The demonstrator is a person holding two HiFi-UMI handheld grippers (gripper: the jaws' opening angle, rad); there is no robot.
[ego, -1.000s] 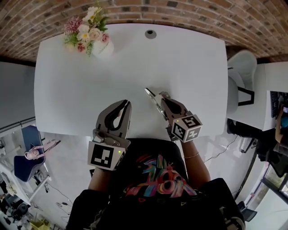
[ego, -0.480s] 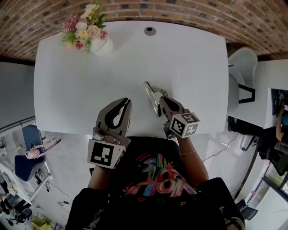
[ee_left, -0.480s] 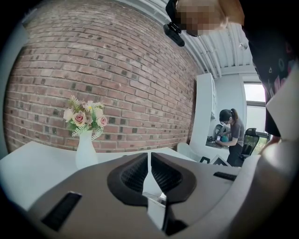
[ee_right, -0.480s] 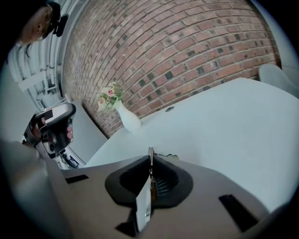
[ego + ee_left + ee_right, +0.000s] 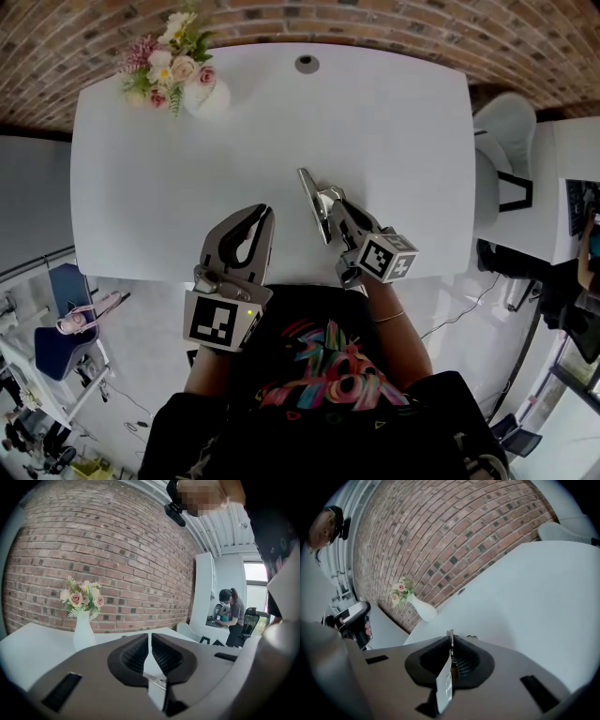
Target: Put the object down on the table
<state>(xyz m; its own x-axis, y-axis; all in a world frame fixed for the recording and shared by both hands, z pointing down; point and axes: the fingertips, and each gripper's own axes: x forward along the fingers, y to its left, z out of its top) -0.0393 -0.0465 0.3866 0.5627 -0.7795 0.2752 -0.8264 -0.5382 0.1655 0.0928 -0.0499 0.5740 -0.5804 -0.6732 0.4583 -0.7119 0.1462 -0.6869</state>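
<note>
Brick wall (image 5: 422, 28) ran behind a white surface (image 5: 394, 141) in the head view, with a white vase (image 5: 204, 97) of flowers (image 5: 164, 61) at its far left corner and a round hole (image 5: 307, 64) near the far edge. The left gripper (image 5: 265, 214) hung over the near edge. Just beside it the right gripper (image 5: 330, 202) held a thin flat object (image 5: 311, 199) over the near middle of the surface; whether it touched could not be told.

From the left gripper view, its fingers (image 5: 133, 656) were together, with only a slit between them and nothing in it. A person (image 5: 233, 613) stood in the background.

From the right gripper view, the fingers (image 5: 471, 660) were clamped on the object, which stood edge-on with one pale face showing.
</note>
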